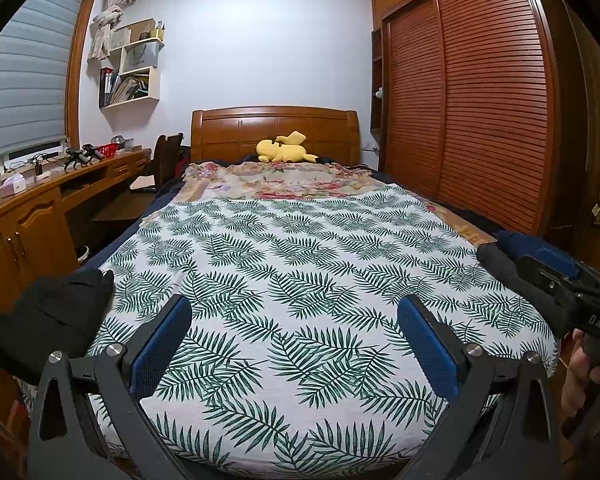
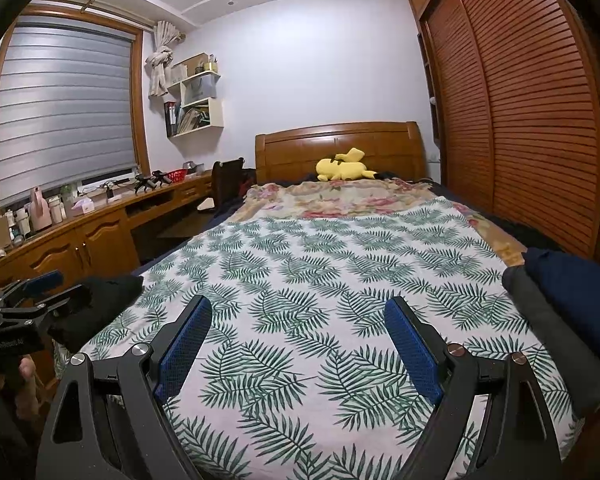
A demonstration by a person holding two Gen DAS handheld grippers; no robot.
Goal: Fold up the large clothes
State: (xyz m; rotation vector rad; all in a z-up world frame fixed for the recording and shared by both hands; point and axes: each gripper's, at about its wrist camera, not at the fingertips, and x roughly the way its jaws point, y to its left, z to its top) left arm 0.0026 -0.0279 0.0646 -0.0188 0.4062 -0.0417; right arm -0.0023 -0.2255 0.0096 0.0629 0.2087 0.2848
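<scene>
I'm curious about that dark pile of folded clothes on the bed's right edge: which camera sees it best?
The right wrist view: the folded pile shows both its grey and navy layers unobstructed. In the left wrist view the pile is partly hidden behind the right hand-held gripper.

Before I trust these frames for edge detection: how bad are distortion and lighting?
Left wrist view: strong fisheye bends the wardrobe and window blind, corners vignetted black. Right wrist view: same bending, even dim indoor light, leaf-print sheet sharp, no glare.

I am viewing the bed: a folded garment lying at its left edge, stacked garments at its right, a plush toy before the headboard.
</scene>
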